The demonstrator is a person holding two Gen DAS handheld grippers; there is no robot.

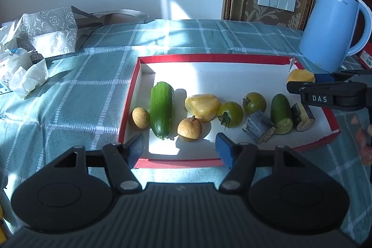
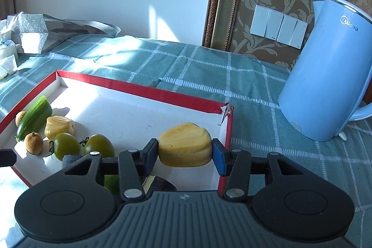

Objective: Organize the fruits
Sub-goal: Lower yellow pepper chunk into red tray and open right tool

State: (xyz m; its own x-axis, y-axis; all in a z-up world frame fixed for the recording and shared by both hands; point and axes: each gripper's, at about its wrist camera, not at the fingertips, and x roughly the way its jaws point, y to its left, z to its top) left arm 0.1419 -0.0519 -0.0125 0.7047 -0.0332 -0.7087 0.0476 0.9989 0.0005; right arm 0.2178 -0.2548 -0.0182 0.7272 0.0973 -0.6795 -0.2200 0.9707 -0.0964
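— Right tool point(image 2: 185, 155)?
— Clamping a yellow fruit piece point(image 2: 185, 145) between both pads, holding it above the right end of the red-rimmed tray point(image 2: 144, 91).
— Left tool point(image 1: 179, 150)?
— Jaws spread wide, gripping nothing, hovering at the tray's near edge by a brown longan point(image 1: 189, 129).
— Rest?
— Cucumber point(image 1: 162, 113), green tomatoes point(image 1: 230, 114) lying in the tray; blue kettle point(image 2: 325, 90) sitting on the desk beside it.

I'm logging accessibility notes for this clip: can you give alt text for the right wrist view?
The right gripper is shut on a yellow fruit piece, held over the right end of a red-rimmed tray. Further left in the tray lie two green tomatoes, another yellow piece, a cucumber and two small brown fruits. A blue kettle stands on the checked cloth at right.
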